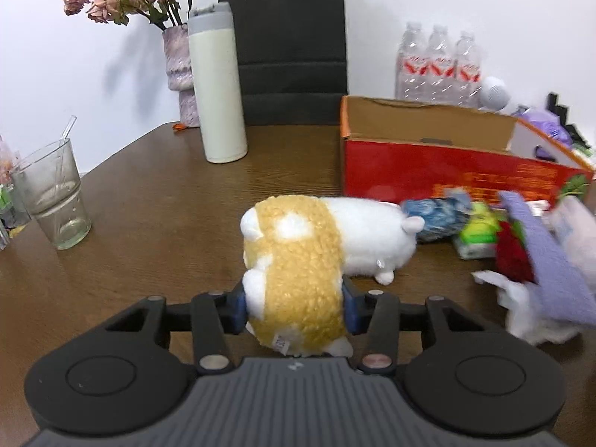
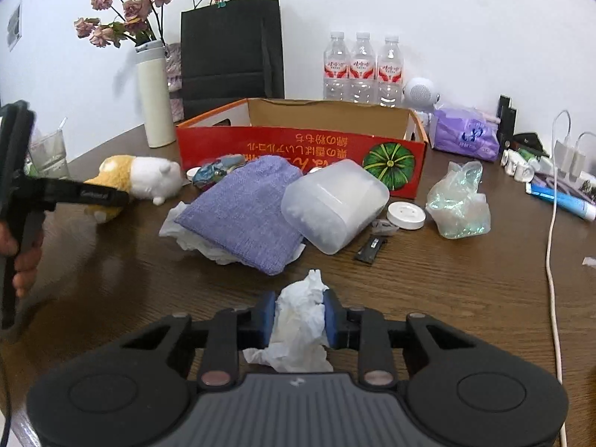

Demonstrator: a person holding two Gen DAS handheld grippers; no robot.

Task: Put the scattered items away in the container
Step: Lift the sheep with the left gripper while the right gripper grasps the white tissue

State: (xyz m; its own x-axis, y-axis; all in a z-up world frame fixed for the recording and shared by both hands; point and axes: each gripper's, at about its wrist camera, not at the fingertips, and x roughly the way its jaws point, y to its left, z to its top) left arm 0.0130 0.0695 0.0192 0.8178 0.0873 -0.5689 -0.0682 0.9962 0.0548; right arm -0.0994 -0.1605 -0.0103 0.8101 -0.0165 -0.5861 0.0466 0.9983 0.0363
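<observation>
Box, red cardboard w/ orange rim and open top, sits mid-table and is my landmark; no items visible inside from either cam.

Nearest to me, well in front of box: R gripper, blue pads pinched on a crumpled white tissue. Jaws narrow, tissue squeezed between them, its lower end on the table.

L gripper, front-left of box: pads pressed into both sides of the plush toy, tan-and-white, lying on its side w/ its head toward box. Grip is on the tan rear end. I also see this gripper from the R cam at far left, w/ a hand on its handle.

Between R gripper and box: purple knit cloth lying over white paper, w/ a frosted plastic tub tipped on its side just right of it. White round lid and small dark packet lie right of tub. Crinkled clear bag sits front-right of box.

Blue patterned ball touching box front wall, left end.

Left of box: cream flask; further left, drinking glass. Behind box: black paper bag, three water bottles.
</observation>
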